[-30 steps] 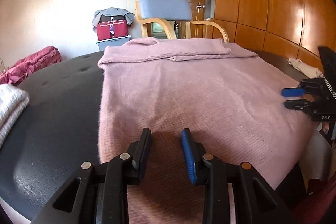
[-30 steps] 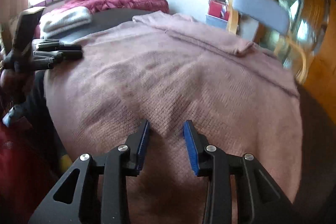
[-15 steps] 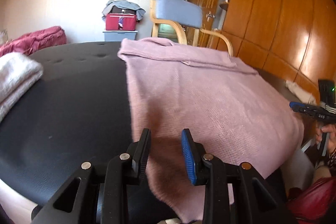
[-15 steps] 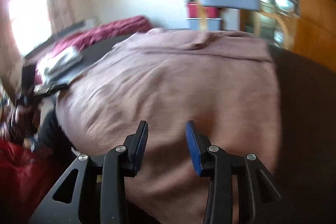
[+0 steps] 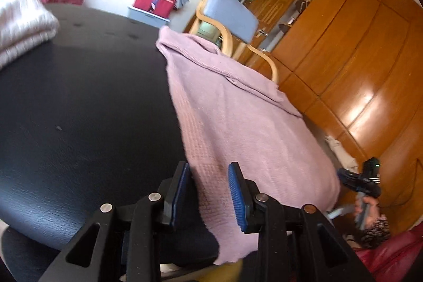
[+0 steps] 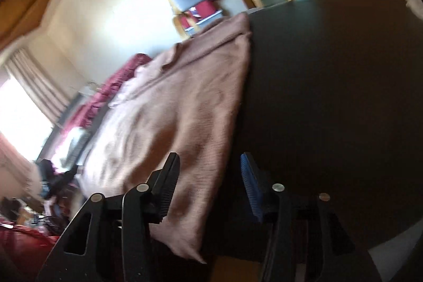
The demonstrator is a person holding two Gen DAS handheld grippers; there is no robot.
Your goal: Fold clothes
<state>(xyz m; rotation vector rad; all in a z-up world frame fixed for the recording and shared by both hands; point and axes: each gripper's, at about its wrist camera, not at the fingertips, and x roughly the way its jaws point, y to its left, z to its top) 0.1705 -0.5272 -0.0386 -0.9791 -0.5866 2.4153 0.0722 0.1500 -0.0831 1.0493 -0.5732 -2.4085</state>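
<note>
A pink knitted garment [image 5: 238,118] lies flat on a black padded table [image 5: 79,110], its near hem hanging over the table's front edge. My left gripper [image 5: 210,193] is open, tilted, with its jaws astride the garment's near left corner. My right gripper [image 6: 211,186] is open, tilted the other way, astride the garment's [image 6: 185,102] near right corner at the table's [image 6: 330,97] edge. The right gripper also shows in the left wrist view [image 5: 357,181], low at the right.
A folded white knit [image 5: 23,23] lies at the table's far left. A blue-backed wooden chair [image 5: 227,15] stands behind the table. A red box [image 5: 154,1] sits by the wall. Wooden wardrobes [image 5: 357,57] fill the right. Red fabric [image 5: 391,255] lies low right.
Both grippers have moved outward from the middle of the hem, left to the left corner, right to the right corner, and both have tilted. Both stay open.
</note>
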